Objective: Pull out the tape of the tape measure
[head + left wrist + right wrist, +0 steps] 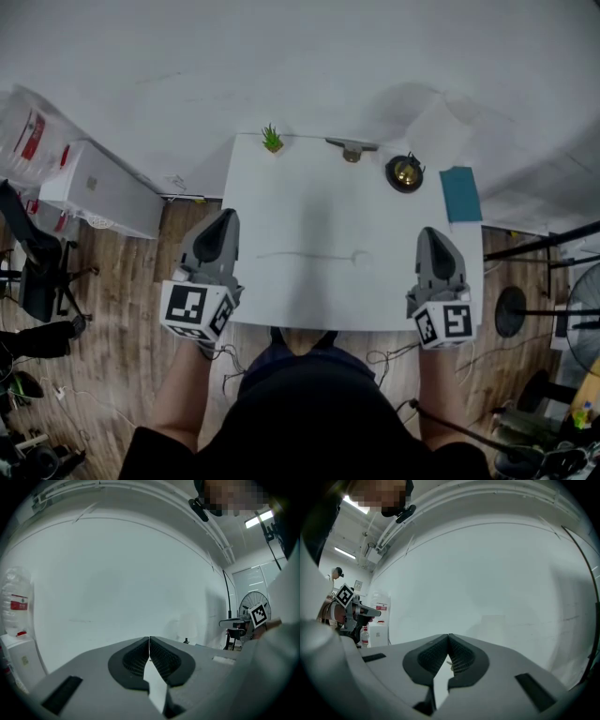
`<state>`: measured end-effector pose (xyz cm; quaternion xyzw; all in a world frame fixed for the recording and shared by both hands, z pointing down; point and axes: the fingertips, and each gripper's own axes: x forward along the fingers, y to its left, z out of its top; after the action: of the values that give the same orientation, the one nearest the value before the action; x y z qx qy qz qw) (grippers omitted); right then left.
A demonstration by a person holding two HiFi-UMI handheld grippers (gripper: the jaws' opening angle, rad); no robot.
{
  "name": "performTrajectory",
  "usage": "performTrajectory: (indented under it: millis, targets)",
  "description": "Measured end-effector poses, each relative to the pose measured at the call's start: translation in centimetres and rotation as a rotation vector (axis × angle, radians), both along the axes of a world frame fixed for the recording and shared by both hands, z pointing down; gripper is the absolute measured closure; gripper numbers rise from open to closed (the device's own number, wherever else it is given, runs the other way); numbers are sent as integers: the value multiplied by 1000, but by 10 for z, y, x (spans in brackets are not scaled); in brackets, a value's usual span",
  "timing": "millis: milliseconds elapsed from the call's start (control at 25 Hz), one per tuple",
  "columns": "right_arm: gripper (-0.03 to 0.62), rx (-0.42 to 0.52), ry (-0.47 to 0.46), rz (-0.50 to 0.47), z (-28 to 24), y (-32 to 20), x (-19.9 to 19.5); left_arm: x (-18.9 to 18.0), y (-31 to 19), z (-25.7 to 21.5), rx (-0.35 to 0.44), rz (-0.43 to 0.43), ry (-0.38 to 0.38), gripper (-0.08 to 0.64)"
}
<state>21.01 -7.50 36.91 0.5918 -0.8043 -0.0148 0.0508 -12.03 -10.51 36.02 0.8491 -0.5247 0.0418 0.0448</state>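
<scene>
Head view, looking steeply down. A white table (328, 211) stands with its far edge against a pale wall. Its middle and near half are bare, so most of the free working surface lies there.

The left gripper (227, 217) is held above the table's near-left corner, partly over the wooden floor (141, 309). The right gripper (430, 232) is held above the near-right part of the top. Seen along their own jaws, the left gripper (149, 639) and the right gripper (448, 635) both have their ribbed pads pressed together, with nothing between them.

All the objects sit along the far edge, well apart from both grippers:
- a small green plant (272, 139);
- a grey-brown fitting (352, 148);
- a round black case with a brass-coloured centre (405, 172), apparently the tape measure, at the far right;
- a teal notebook (459, 194) just beside it, at the right edge.

Off the table to the left are a white box (98, 187), a large water bottle (26, 136) and a black office chair (33, 262). To the right are black stand bases (511, 309) and a fan (586, 319). These crowd both sides of the table.
</scene>
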Motion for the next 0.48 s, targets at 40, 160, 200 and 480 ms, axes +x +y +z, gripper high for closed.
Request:
performTrajectory:
  millis: [40, 160, 200, 480]
  targets:
    - [588, 1, 0, -2, 0, 0, -1, 0, 1, 3, -9, 0, 2, 554]
    - [589, 4, -3, -10, -1, -1, -3, -2, 4, 9, -39, 2, 4, 554]
    - [589, 5, -4, -12, -1, -1, -4, -3, 4, 9, -38, 0, 5, 554]
    - [589, 2, -9, -14, 0, -1, -5, -3, 3, 10, -37, -3, 1, 554]
